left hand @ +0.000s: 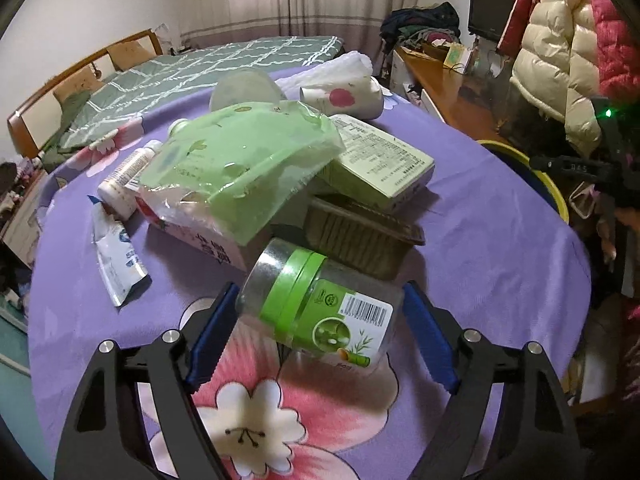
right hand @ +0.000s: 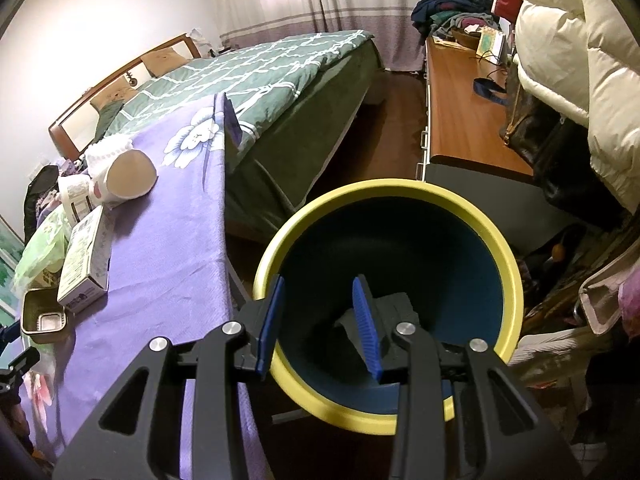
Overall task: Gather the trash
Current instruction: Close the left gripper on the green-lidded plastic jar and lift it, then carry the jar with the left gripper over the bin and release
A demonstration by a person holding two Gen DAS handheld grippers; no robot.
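A clear plastic jar [left hand: 320, 304] with a green band and a barcode label lies on its side on the purple flowered tablecloth [left hand: 480, 248]. My left gripper [left hand: 320, 284] straddles it, one blue pad against each end. Behind it are piled a green wipes pack [left hand: 248, 156], a pale box [left hand: 380, 160], a brown tray [left hand: 360, 236], a paper cup [left hand: 344, 100], a small white bottle [left hand: 128, 176] and a squeezed tube [left hand: 116, 256]. My right gripper [right hand: 318, 280] holds the yellow-rimmed blue bin [right hand: 384, 188] beside the table, one pad outside the rim and one inside.
A dark scrap [right hand: 394, 304] lies in the bin. Beyond the table stands a bed with a green quilt [right hand: 260, 68]. A wooden desk [right hand: 460, 112] runs along the right, with puffy coats [right hand: 580, 60] hanging over it. The tablecloth's edge [right hand: 224, 200] is close to the bin.
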